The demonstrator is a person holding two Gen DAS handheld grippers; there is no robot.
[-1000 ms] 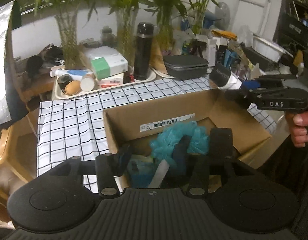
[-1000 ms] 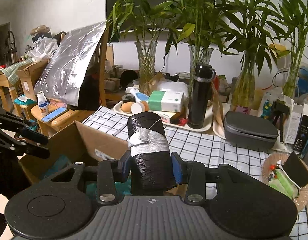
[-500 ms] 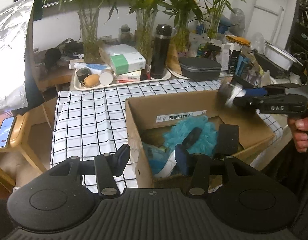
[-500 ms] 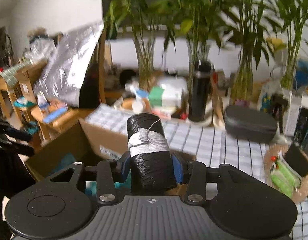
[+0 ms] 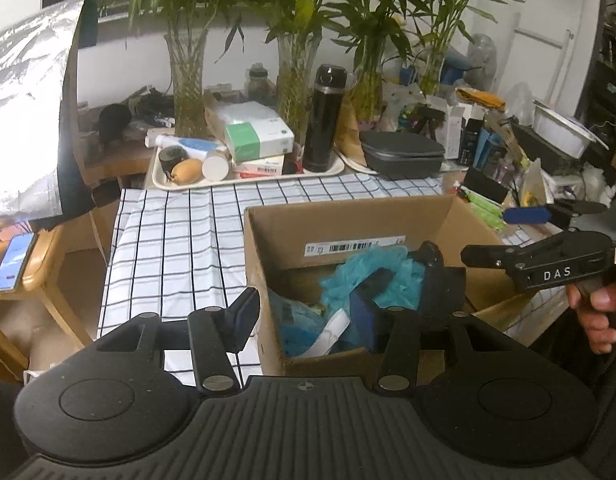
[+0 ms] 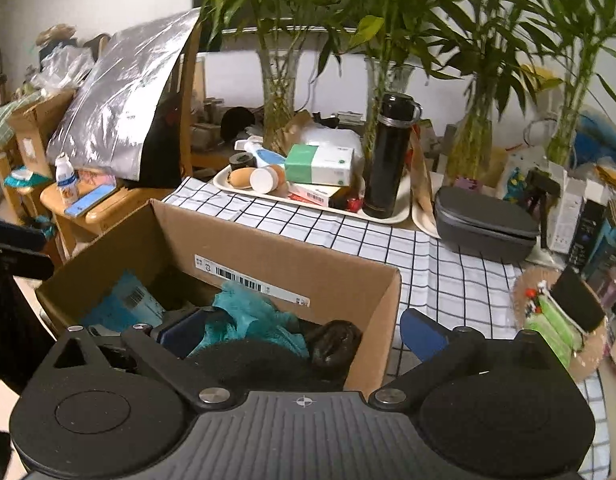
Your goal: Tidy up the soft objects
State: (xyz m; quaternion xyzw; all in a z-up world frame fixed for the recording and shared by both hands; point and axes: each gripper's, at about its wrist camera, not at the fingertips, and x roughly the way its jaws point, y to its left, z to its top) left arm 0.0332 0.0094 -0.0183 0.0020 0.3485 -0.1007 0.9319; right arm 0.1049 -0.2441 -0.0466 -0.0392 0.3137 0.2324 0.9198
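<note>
1. Cardboard forms the open box (image 6: 268,248) on the checked tabletop (image 6: 447,276), and we see soft things already inside it: a teal mesh bath sponge (image 6: 252,316), a blue packet (image 6: 124,304) and a black bag roll (image 6: 333,346) lying against the right wall.
2. We judge the task well along; on the tabletop we make out only a woven mat with small green items (image 6: 555,328) to the right, and we cannot tell whether those are soft.
3. Our right hand-held gripper (image 6: 300,332) hangs over the box with fingers spread wide and nothing between them; the black bag roll lies just below, between the blue pads, apart from both.
4. Our left hand-held gripper (image 5: 308,312) is also spread and empty, straddling the box's left wall (image 5: 260,280), with the teal sponge (image 5: 371,272) just ahead of its right finger.
</note>
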